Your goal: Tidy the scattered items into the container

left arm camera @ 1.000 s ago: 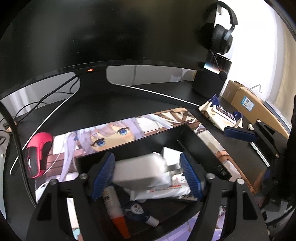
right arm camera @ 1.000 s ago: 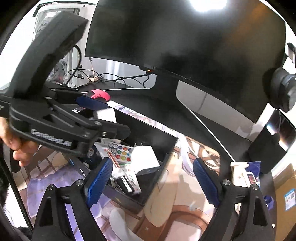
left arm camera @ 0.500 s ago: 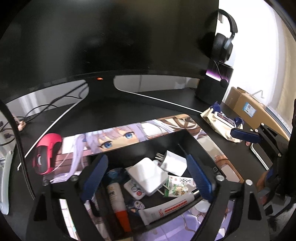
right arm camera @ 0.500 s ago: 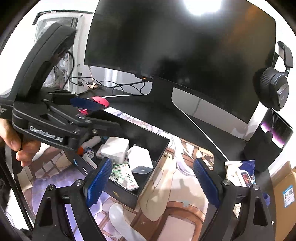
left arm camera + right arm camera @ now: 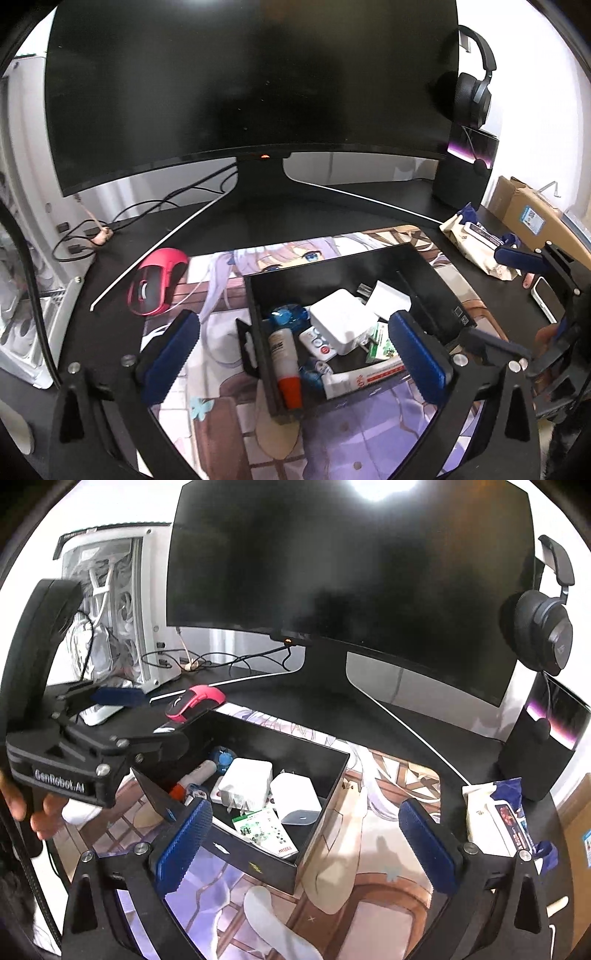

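Observation:
A black open box (image 5: pixel 255 295) sits on the printed desk mat. It holds a white charger (image 5: pixel 341 321), a second white adapter (image 5: pixel 391 301), an orange-capped tube (image 5: pixel 286 362), a white tube with red print (image 5: pixel 365 376) and a blue round item (image 5: pixel 290 314). My left gripper (image 5: pixel 295 354) hangs above the box's near side. Its jaws are opening, with nothing pressed between the pads. My right gripper (image 5: pixel 306 845) hovers over the box's front right corner (image 5: pixel 295 871). Its jaws are opening too and hold nothing. The charger (image 5: pixel 245 782) and a green-white packet (image 5: pixel 262 830) lie inside the box.
A red mouse (image 5: pixel 157 280) lies on the mat left of the box. A wipes pack (image 5: pixel 495 819) lies on the right by a black speaker (image 5: pixel 546 738). A large monitor (image 5: pixel 251 81) stands behind, with headphones (image 5: pixel 472 96), cables (image 5: pixel 122 221) and a white PC case (image 5: pixel 110 620).
The left gripper let go of the white charger, which now lies in the box, then opened wide and drew back and upward. The right jaws widened a little.

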Demonstrator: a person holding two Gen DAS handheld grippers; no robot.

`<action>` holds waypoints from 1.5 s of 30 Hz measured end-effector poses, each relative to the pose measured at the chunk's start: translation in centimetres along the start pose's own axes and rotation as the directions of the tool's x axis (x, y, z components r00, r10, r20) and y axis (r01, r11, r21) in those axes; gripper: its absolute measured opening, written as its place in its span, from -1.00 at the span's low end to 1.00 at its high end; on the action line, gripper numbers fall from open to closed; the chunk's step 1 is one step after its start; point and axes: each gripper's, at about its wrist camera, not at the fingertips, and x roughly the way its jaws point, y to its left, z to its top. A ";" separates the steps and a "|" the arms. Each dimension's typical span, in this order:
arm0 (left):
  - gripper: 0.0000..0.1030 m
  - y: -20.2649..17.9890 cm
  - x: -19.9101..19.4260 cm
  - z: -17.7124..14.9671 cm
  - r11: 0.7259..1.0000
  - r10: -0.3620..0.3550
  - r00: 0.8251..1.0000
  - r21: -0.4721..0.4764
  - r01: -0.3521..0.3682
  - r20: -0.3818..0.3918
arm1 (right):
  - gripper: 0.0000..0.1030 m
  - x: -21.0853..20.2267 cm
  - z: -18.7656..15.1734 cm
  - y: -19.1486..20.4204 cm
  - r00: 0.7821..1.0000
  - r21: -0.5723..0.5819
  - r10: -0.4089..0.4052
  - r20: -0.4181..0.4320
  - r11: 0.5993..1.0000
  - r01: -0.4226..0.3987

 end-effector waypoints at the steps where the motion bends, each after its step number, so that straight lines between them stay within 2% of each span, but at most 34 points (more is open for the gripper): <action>1: 1.00 0.0 -0.1 -0.2 1.000 0.009 1.000 0.000 -0.009 0.000 | 0.99 -0.1 0.0 0.0 1.000 0.006 0.002 0.002 1.000 -0.002; 11: 1.00 -0.6 -1.3 -1.6 0.999 0.038 0.999 0.011 -0.038 -0.001 | 0.99 -0.9 -0.1 0.2 1.000 0.040 -0.010 0.008 0.999 0.009; 18: 1.00 0.3 -2.7 -3.3 0.994 0.060 0.998 -0.091 -0.057 0.025 | 0.99 -2.2 -0.5 -0.1 0.999 0.112 -0.031 0.044 0.993 0.025; 25: 1.00 0.3 -3.3 -5.7 0.990 0.108 0.994 -0.096 -0.106 0.020 | 0.99 -3.4 -1.5 -0.3 0.997 0.137 -0.064 0.053 0.989 0.057; 28: 1.00 0.6 -3.5 -6.6 0.985 0.116 0.993 -0.133 -0.113 0.015 | 0.99 -4.0 -2.1 -0.2 0.995 0.145 -0.081 0.053 0.987 0.072; 34: 1.00 0.9 -4.6 -7.0 0.960 0.209 0.978 -0.193 -0.204 0.007 | 0.99 -5.3 -3.4 0.1 0.994 0.166 -0.098 0.050 0.982 0.089; 36: 1.00 0.8 -5.5 -7.2 0.954 0.233 0.972 -0.201 -0.223 0.030 | 0.99 -5.7 -3.7 0.1 0.993 0.170 -0.105 0.053 0.981 0.094; 41: 1.00 -0.3 -6.9 -8.2 0.953 0.272 0.960 -0.154 -0.260 0.065 | 0.99 -6.8 -4.2 0.1 0.993 0.172 -0.107 0.058 0.980 0.095; 45: 1.00 -1.0 -7.2 -8.7 0.959 0.258 0.965 -0.132 -0.250 0.051 | 0.99 -7.5 -4.9 0.3 0.992 0.174 -0.107 0.070 0.980 0.093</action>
